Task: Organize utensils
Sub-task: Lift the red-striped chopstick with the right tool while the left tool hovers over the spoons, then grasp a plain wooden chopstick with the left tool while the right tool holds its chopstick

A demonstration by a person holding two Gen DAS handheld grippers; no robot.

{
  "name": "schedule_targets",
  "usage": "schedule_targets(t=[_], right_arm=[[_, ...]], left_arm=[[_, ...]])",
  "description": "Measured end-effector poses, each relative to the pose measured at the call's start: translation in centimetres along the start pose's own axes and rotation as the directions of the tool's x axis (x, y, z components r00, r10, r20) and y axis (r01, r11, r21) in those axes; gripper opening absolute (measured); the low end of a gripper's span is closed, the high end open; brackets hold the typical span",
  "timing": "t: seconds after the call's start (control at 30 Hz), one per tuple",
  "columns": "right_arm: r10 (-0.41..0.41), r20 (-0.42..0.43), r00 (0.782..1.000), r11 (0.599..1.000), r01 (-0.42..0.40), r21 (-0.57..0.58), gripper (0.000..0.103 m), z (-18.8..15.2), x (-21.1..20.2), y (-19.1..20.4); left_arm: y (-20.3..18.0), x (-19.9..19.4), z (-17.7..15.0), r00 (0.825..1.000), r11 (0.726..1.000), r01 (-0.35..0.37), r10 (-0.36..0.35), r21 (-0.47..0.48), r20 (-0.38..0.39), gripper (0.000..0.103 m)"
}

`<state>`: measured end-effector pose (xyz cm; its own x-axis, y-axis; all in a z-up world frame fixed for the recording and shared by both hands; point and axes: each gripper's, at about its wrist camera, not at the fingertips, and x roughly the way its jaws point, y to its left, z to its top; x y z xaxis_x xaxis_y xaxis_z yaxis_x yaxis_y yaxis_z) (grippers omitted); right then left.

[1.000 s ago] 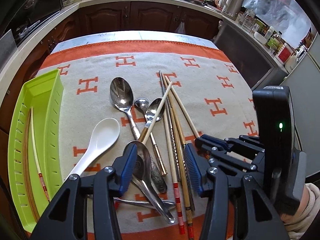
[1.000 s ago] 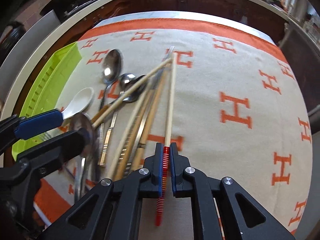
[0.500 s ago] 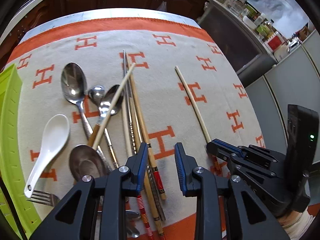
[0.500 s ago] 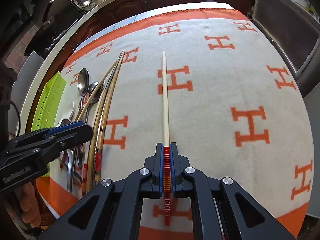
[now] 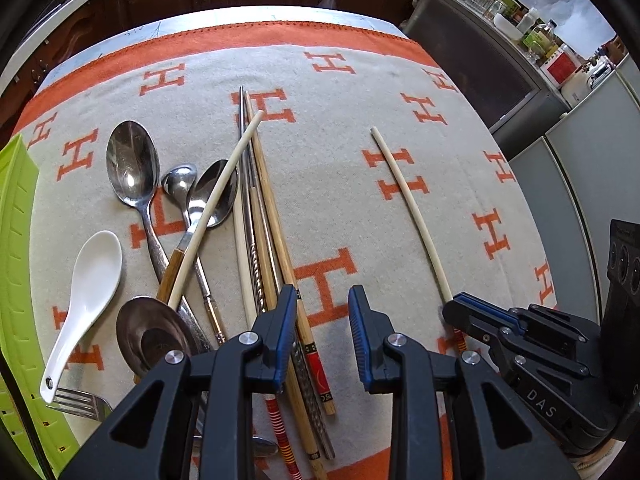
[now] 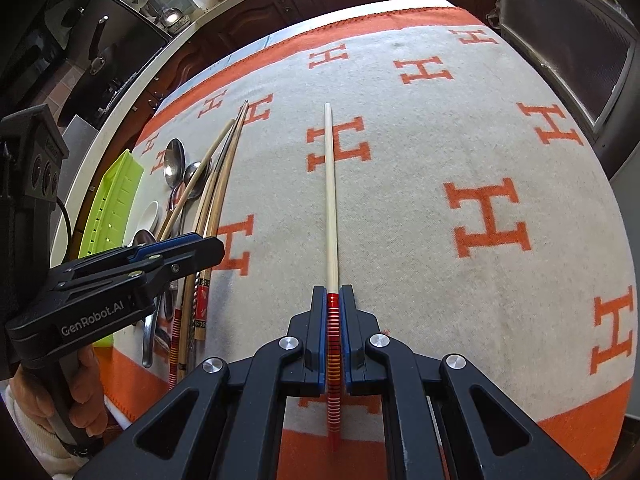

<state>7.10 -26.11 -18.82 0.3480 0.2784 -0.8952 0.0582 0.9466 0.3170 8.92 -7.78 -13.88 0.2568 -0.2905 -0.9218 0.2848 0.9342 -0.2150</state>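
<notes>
From the left wrist, the left gripper (image 5: 322, 334) has its jaws spread wide over the pile of chopsticks (image 5: 276, 240) and spoons (image 5: 132, 164) on the cloth (image 5: 344, 132). From the right wrist, the right gripper (image 6: 333, 336) pinches one pale chopstick (image 6: 331, 200) by its red striped end, away from the pile.

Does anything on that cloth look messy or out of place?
Yes. One pale chopstick lies slanted across the spoons instead of lining up with the chopstick bundle. The spoons overlap untidily, and a fork pokes out beside the green tray.
</notes>
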Motion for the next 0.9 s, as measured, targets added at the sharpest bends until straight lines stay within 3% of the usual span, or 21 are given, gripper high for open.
schedule_targets(t=[0.2, 0.5, 0.9], right_arm=[[0.01, 0.002, 1.0, 1.0, -0.01, 0.008, 0.005, -0.2, -0.2, -0.3], [0.017, 0.006, 1.0, 1.0, -0.017, 0.019, 0.005, -0.3, -0.4, -0.6], [0.019, 0.007, 1.0, 1.0, -0.019, 0.019, 0.005, -0.4, -0.3, -0.7]], left_arm=[[-0.9, 1.2, 0.6, 0.999, 1.0, -0.011, 0.012, 0.01, -0.032, 0.025], [-1.2, -0.3, 0.0, 0.999, 0.999, -0.038, 0.038, 0.021, 0.024, 0.025], [-0.7, 0.3, -0.1, 0.997, 0.996, -0.079, 0.079, 0.029, 0.002, 0.025]])
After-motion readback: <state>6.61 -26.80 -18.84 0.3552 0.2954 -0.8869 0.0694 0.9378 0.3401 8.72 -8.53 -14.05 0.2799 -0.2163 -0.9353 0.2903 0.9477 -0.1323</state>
